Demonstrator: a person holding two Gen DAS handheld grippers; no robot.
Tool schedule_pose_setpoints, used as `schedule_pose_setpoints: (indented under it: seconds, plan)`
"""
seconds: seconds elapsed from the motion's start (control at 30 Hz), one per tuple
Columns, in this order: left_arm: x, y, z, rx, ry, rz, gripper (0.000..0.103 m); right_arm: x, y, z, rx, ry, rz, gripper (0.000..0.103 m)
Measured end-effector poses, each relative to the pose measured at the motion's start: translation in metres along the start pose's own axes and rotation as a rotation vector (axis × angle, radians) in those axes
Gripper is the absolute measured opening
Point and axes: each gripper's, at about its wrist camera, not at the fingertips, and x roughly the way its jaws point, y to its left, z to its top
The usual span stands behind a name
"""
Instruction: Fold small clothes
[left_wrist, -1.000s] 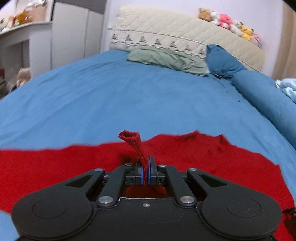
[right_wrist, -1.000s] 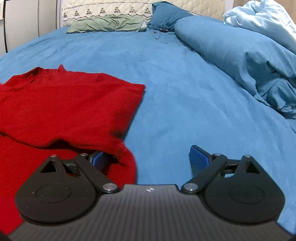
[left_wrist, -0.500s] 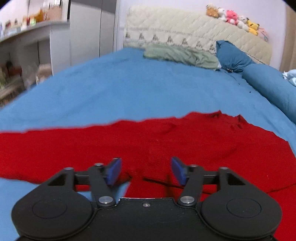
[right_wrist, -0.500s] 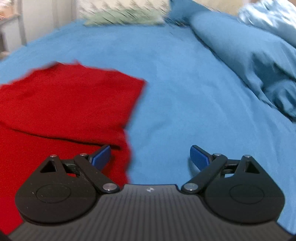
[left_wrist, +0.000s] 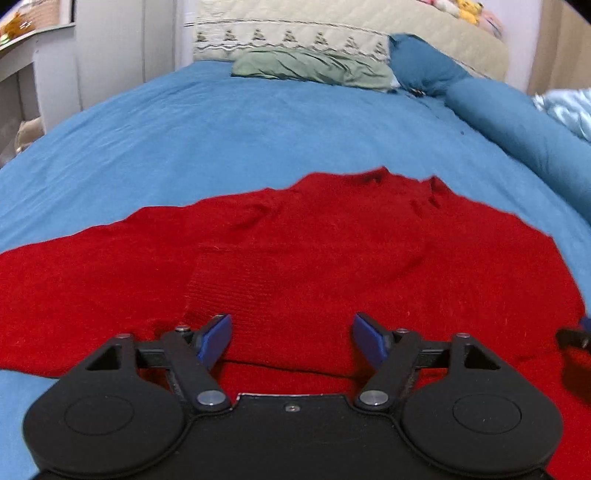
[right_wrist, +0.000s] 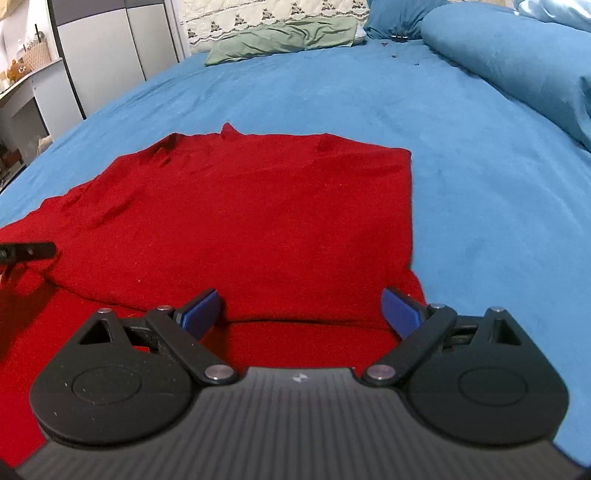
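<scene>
A red knit sweater (left_wrist: 314, 251) lies flat on the blue bedsheet (left_wrist: 221, 129), with one sleeve folded over its body and the other stretched to the left. It also shows in the right wrist view (right_wrist: 258, 206), its right edge straight. My left gripper (left_wrist: 291, 338) is open and empty just above the sweater's near part. My right gripper (right_wrist: 301, 310) is open and empty over the sweater's near right corner. The tip of the left gripper shows at the left edge of the right wrist view (right_wrist: 26, 251).
A green pillow (left_wrist: 314, 68) and a dark blue pillow (left_wrist: 424, 66) lie at the headboard (left_wrist: 332, 29). A rolled blue duvet (right_wrist: 517, 62) runs along the right side. White cabinets (right_wrist: 107, 55) and a shelf stand left of the bed.
My left gripper let go of the red sleeve cuff and opened wide. Both grippers moved back and now hover open over the flat sweater; the right one shifted left over the garment.
</scene>
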Motion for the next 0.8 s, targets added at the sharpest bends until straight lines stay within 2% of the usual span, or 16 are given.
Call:
schedule_pose_setpoints:
  seconds: [0.03,0.13,0.17,0.37,0.5,0.67,0.8]
  plan:
    - [0.000,-0.001,-0.001,0.014,0.001,-0.005,0.086,-0.002,-0.001,0.004,0.005,0.000,-0.004,0.103]
    - [0.004,-0.007,-0.006,0.042,0.011,0.010,0.087,0.002,0.003,0.025,0.009,-0.083,0.021,0.103]
    - [0.003,-0.008,-0.007,0.046,0.007,0.016,0.088,0.011,0.005,0.035,0.007,-0.093,0.004,0.103]
    - [0.004,-0.003,-0.005,0.016,0.019,-0.004,0.088,0.078,-0.006,0.075,0.086,-0.043,-0.056,0.103]
    - [0.004,0.000,-0.006,0.028,0.014,-0.018,0.088,0.097,-0.023,0.086,0.144,-0.028,-0.088,0.103]
    - [0.001,0.001,0.000,0.005,0.020,-0.024,0.088,0.087,-0.013,0.089,0.095,-0.022,-0.110,0.103]
    - [-0.025,0.009,0.005,-0.047,0.010,0.002,0.088,0.044,-0.006,0.085,0.154,-0.104,-0.023,0.103]
